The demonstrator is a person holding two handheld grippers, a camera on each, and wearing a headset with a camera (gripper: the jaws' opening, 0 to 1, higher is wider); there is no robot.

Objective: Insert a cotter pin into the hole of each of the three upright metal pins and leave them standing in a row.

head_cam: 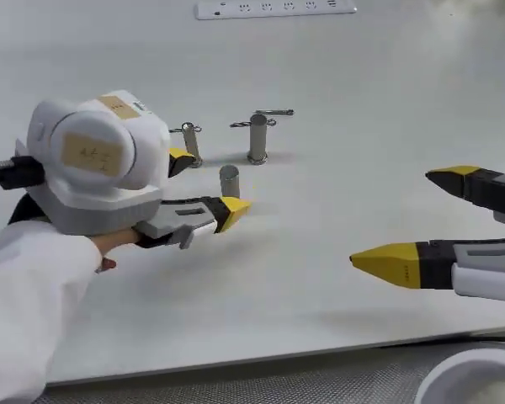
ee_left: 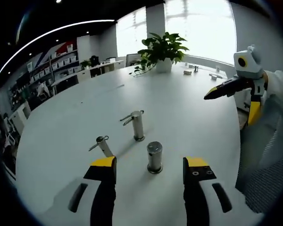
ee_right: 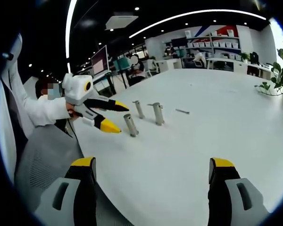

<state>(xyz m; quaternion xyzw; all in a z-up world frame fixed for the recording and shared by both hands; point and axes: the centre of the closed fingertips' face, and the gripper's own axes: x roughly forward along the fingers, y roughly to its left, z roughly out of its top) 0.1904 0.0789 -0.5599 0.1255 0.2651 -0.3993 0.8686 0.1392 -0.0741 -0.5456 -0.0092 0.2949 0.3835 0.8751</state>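
Observation:
Three metal pins stand on the white table. The left pin [head_cam: 191, 143] and the far pin [head_cam: 257, 138] each carry a cotter pin through the top. The near pin [head_cam: 229, 181] has none. A loose cotter pin [head_cam: 275, 112] lies behind them. My left gripper [head_cam: 209, 181] is open, and the near pin [ee_left: 154, 157] stands just ahead, between its jaws. My right gripper [head_cam: 400, 217] hangs open and holds nothing, well right of the pins. In the right gripper view, the left gripper [ee_right: 114, 117] sits beside the row of pins [ee_right: 157, 113], with the loose cotter pin [ee_right: 182, 111] further right.
A power strip [head_cam: 275, 8] lies at the table's far edge. A white bowl rim [head_cam: 471, 374] shows below the front edge at bottom right. A potted plant [ee_left: 162, 47] stands at the far end of the table.

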